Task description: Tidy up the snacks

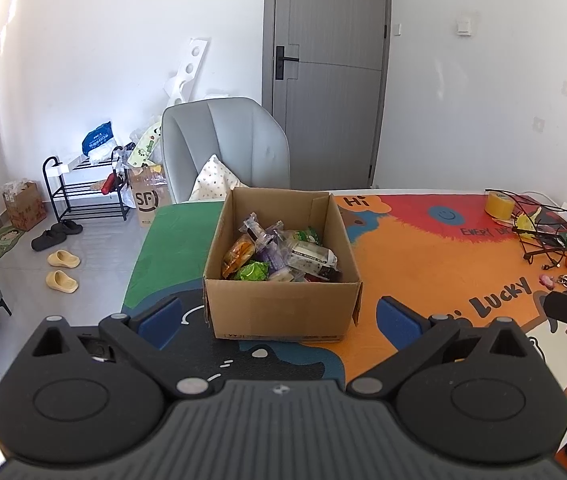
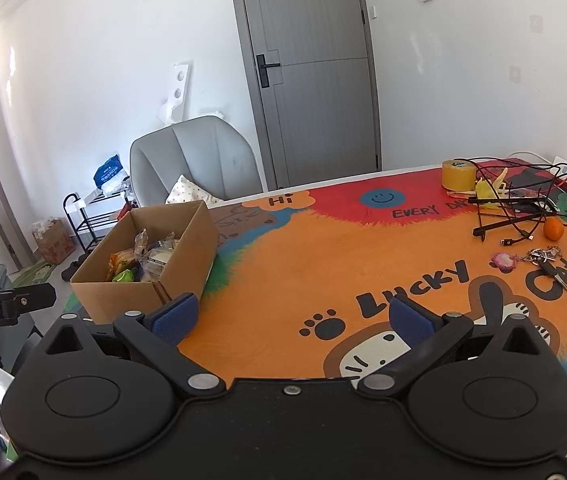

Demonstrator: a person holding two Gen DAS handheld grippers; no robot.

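Observation:
An open cardboard box [image 1: 283,308] stands on the colourful table mat [image 1: 423,256], holding several wrapped snacks [image 1: 279,258]. My left gripper [image 1: 279,320] is open just in front of the box's near wall, its blue pads spread wider than the box, with nothing between them. In the right wrist view the same box [image 2: 123,296] sits at the left with the snacks [image 2: 143,260] inside. My right gripper [image 2: 291,318] is open over the orange part of the mat [image 2: 323,256], to the right of the box, holding nothing.
A roll of yellow tape [image 2: 459,174], tangled black cables [image 2: 519,208], an orange fruit [image 2: 553,229] and a key bunch [image 2: 543,258] lie at the table's far right. A grey chair [image 1: 227,144] stands behind the table. A shoe rack [image 1: 83,188] and slippers [image 1: 61,270] are on the floor left.

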